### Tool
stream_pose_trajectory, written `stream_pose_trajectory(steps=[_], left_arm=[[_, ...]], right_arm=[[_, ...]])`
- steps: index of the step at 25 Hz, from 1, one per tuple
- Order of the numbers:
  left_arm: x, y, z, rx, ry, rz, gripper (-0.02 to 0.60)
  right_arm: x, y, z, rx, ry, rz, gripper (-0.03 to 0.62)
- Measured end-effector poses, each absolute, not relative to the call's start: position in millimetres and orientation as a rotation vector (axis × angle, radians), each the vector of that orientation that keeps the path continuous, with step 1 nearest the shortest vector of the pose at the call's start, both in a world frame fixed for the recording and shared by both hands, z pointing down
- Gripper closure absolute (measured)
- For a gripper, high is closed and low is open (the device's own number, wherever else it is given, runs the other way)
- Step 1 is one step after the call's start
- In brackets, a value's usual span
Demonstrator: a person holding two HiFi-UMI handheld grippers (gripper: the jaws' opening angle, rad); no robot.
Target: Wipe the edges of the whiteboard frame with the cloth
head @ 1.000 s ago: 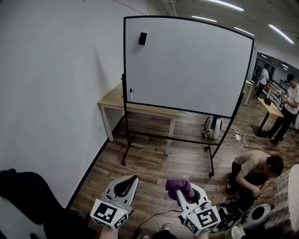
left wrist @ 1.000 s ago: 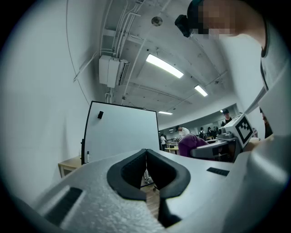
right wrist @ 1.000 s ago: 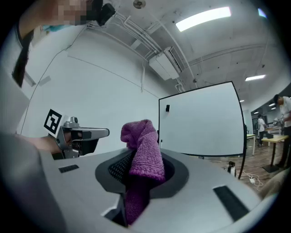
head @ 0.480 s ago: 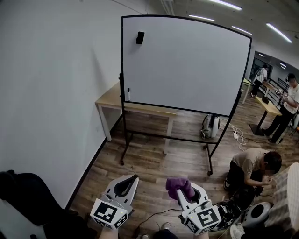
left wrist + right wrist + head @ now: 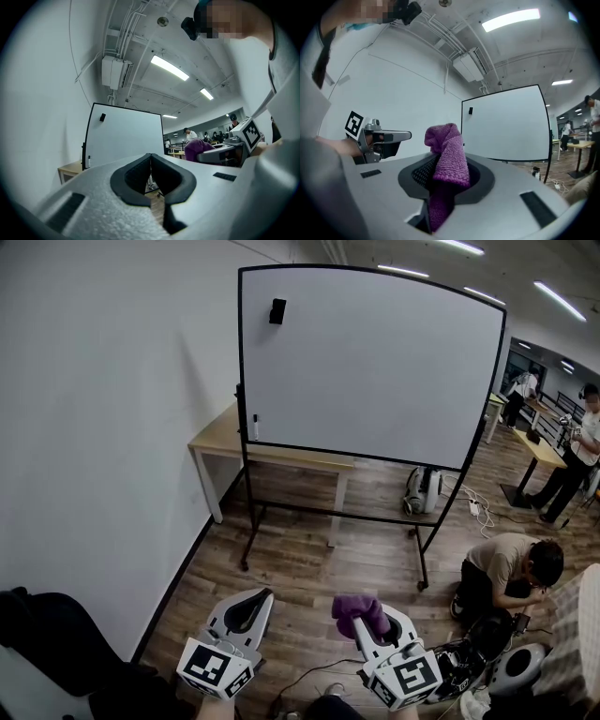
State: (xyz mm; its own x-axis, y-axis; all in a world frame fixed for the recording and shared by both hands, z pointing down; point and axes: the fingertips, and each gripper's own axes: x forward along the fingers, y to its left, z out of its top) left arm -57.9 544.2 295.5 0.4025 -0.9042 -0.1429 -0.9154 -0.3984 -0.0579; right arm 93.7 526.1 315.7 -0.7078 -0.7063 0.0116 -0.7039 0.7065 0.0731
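The whiteboard (image 5: 375, 362) is seen in the upper middle of the head view, standing on a wheeled stand on the wood floor (image 5: 309, 568), well apart from both grippers. Its dark frame (image 5: 242, 381) is untouched. A small black block (image 5: 277, 310) is stuck near the board's upper left corner, and a table (image 5: 225, 439) is set behind its lower left, against the white wall (image 5: 103, 427).

Both grippers are held low, at the bottom of the head view. The left gripper (image 5: 253, 604) is shown at lower left with its jaws brought together at the tips; nothing is held between them. The right gripper (image 5: 380, 626) is shown just right of the bottom middle, its jaws closed on the purple cloth (image 5: 449, 154). The cloth is pinched by its middle: one bunched end sticks up above the jaws and the rest hangs down between them.

A crouching person (image 5: 511, 568) is seen at the lower right, beside cables and gear on the floor
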Motion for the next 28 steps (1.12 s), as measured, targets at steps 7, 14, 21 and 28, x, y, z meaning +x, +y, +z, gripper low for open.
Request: stream_pose_trajectory(steps=[7,14,21,28], left_arm=[[-45.4,497.2,292.2,-2.523,1.642,0.145,0.565],[-22.5,439.5,281.6,-2.487,1.64,0.151,0.565],[-16.8,388.0,274.5,-2.425,1.715,0.166,0.565],[-6.1,364.6,282.5,-2.383,1.774,0.134,0.565]], right_arm=[[109.3,477.7,312.4,1.193,-2.899,-0.06,0.516],[124.0,414.1,304.7,1.149,-2.935,-0.077,0.516],[128.3,352.7,298.8,1.054,-2.98,-0.076,0.516],[134.6,322.7,311.5,0.962,-3.007,-0.04,0.516]])
